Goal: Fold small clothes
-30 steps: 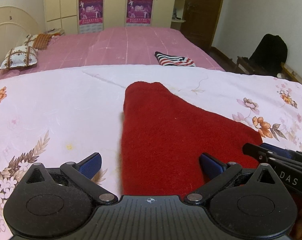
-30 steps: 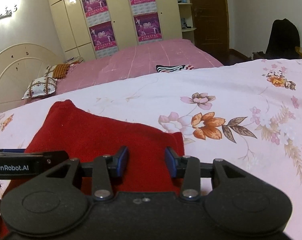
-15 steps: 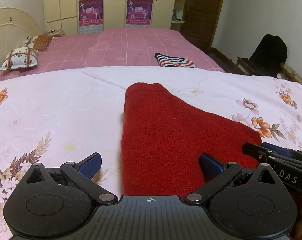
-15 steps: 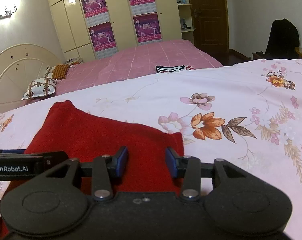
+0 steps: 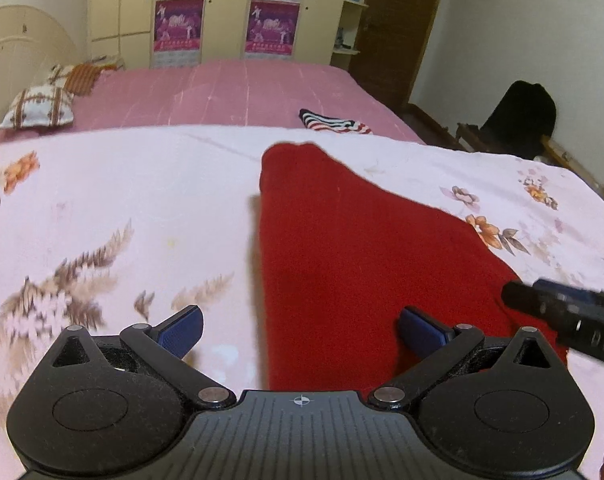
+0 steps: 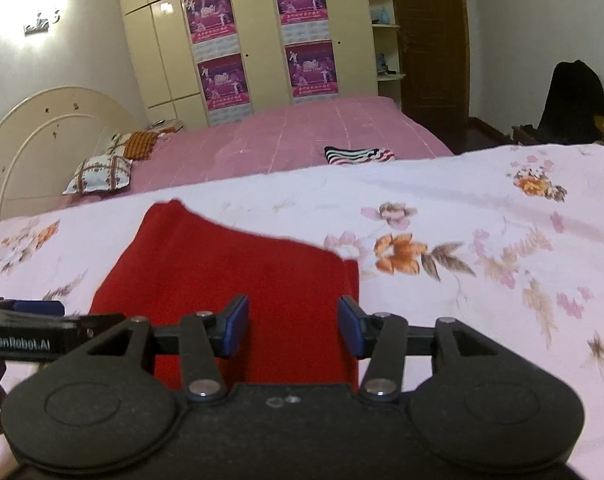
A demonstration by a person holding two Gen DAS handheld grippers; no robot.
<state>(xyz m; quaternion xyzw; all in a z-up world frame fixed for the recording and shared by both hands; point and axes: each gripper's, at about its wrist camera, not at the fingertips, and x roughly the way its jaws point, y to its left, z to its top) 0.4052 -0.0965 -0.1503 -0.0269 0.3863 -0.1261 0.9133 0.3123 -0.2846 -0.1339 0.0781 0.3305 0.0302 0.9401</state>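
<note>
Red garment (image 5: 362, 264) flat on floral sheet (image 5: 101, 208); left tongs (image 5: 300, 326) wide, empty; right tongs (image 6: 293, 326) opening, empty.

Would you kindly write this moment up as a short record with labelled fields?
surface: floral sheet on a bed
garment: red knit, lying flat and folded
left gripper: open, over the knit's near left edge, holding nothing
right gripper: jaws opening, knit seen between them, not pinched
farther back: striped cloth on the pink bed

The red garment's (image 5: 362, 264) near edge is hidden behind both tools.
</note>
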